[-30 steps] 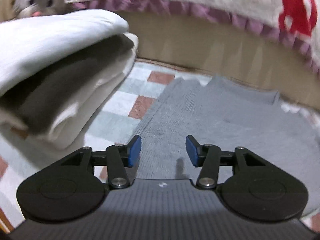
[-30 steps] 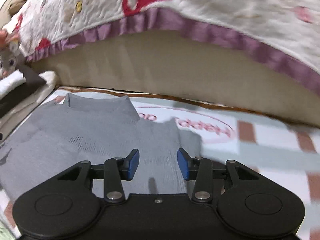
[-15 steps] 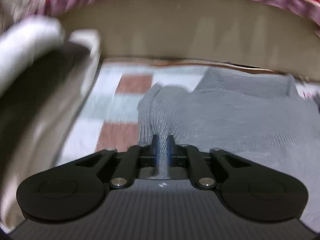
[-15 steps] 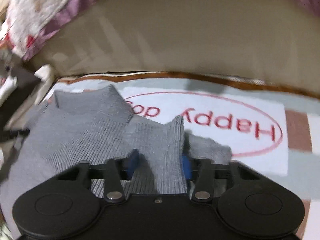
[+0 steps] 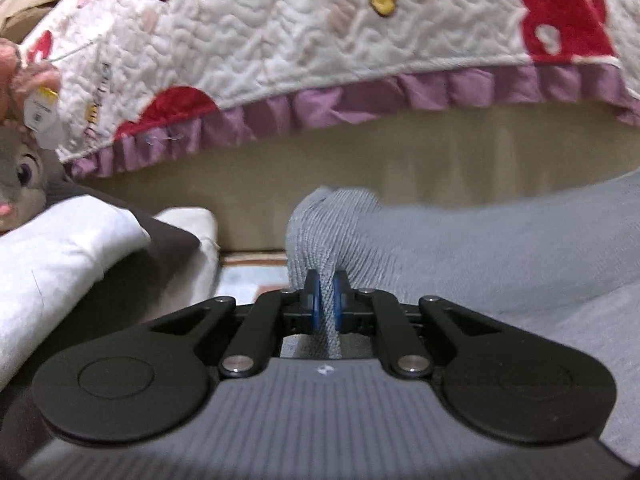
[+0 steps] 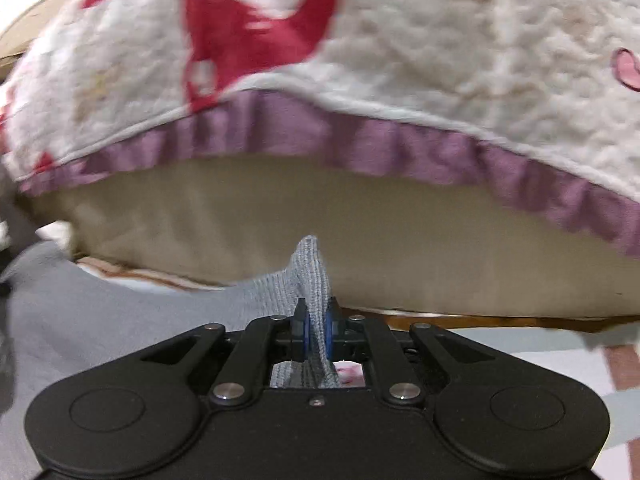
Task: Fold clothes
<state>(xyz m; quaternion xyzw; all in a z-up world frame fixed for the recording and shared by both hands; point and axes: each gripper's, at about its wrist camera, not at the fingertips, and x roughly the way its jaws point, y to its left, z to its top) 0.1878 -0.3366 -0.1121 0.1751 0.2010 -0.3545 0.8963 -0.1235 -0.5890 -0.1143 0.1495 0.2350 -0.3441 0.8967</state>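
The grey knit garment [image 5: 500,248] lies on the patterned mat in front of the bed, its near edge lifted. My left gripper [image 5: 326,300] is clamped down on a bunched ridge of it, and my right gripper [image 6: 316,330] pinches another ridge (both pads nearly meeting through the cloth). I judge this the start of a fold: next I should carry both held points over together. Folded clothes [image 5: 60,248] sit far left.

We note the plush toy [image 5: 18,184] cut off at the left edge; the grey knit sweater [image 5: 500,256] runs past the right edge, and the quilt [image 6: 440,60] appears blurred.
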